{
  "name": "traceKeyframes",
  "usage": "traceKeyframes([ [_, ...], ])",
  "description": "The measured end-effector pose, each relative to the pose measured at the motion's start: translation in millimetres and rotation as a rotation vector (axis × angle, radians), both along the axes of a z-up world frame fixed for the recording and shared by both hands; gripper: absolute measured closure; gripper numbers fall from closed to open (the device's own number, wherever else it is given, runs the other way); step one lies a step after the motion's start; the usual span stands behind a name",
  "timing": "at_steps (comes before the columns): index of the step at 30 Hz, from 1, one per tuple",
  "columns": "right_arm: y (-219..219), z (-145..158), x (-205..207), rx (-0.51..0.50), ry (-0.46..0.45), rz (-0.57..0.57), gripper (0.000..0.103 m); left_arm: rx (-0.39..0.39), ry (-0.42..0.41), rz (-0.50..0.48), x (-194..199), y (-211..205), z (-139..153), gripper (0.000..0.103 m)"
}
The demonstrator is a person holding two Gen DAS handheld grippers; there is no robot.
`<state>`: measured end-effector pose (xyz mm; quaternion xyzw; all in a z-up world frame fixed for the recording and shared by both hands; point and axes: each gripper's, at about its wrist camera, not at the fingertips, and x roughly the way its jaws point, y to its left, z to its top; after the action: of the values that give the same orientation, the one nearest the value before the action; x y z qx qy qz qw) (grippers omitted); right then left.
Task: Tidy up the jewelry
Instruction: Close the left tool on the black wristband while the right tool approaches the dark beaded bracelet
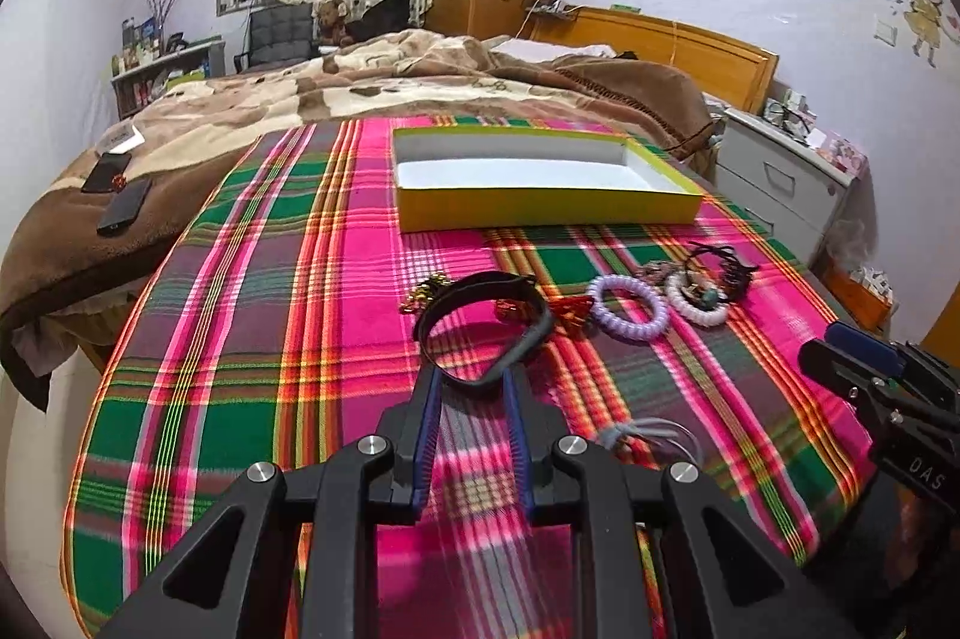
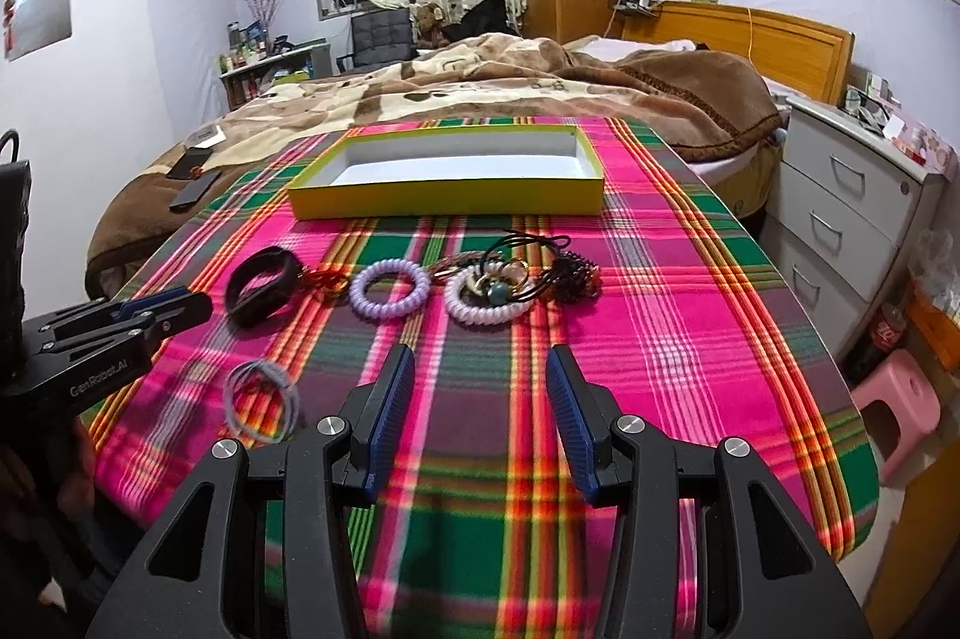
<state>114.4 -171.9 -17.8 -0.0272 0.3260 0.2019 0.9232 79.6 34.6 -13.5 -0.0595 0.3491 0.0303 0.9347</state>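
On the plaid cloth (image 1: 288, 279) lies a black wristband (image 1: 480, 321) (image 2: 258, 294). My left gripper (image 1: 473, 378) (image 2: 192, 306) is open just short of the band's near end, with nothing between its blue pads. To the right lie a purple spiral hair tie (image 1: 627, 309) (image 2: 390, 291), a white spiral tie (image 1: 696, 303) (image 2: 480, 306), black elastics (image 1: 720, 261) (image 2: 528, 249) and a dark beaded bracelet (image 2: 576, 273). Thin grey hair ties (image 1: 648, 435) (image 2: 264, 399) lie nearer. My right gripper (image 2: 480, 357) (image 1: 840, 345) hovers wide open and empty before the white tie. A yellow box (image 1: 540, 213) (image 2: 444, 201) stands empty behind.
Small red and gold trinkets (image 1: 570, 309) (image 2: 324, 279) lie beside the wristband. Beyond the table is a bed with a brown blanket (image 2: 480, 87) and two phones (image 1: 123, 213). A white drawer cabinet (image 2: 840, 219) and a pink stool (image 2: 900, 411) stand off the table's right edge.
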Motion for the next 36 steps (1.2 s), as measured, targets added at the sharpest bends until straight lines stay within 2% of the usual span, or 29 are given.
traceKeyframes([
  [7,4,-6,27,-0.002,0.045,-0.014,0.057,-0.002,0.048,0.034,21,14,-8,0.082],
  [15,19,-16,50,-0.020,0.098,0.020,0.057,-0.024,0.094,0.041,42,22,-18,0.082],
  [22,0,-12,81,0.011,0.109,-0.075,0.057,-0.050,0.125,0.032,55,23,-23,0.082],
  [27,-12,-15,103,0.023,0.148,-0.111,0.057,-0.038,0.139,0.023,61,20,-23,0.082],
  [34,-16,-24,127,0.046,0.242,-0.098,0.058,-0.008,0.147,0.026,68,16,-23,0.082],
  [36,-17,-27,131,0.049,0.261,-0.095,0.066,0.011,0.151,0.027,68,14,-23,0.082],
])
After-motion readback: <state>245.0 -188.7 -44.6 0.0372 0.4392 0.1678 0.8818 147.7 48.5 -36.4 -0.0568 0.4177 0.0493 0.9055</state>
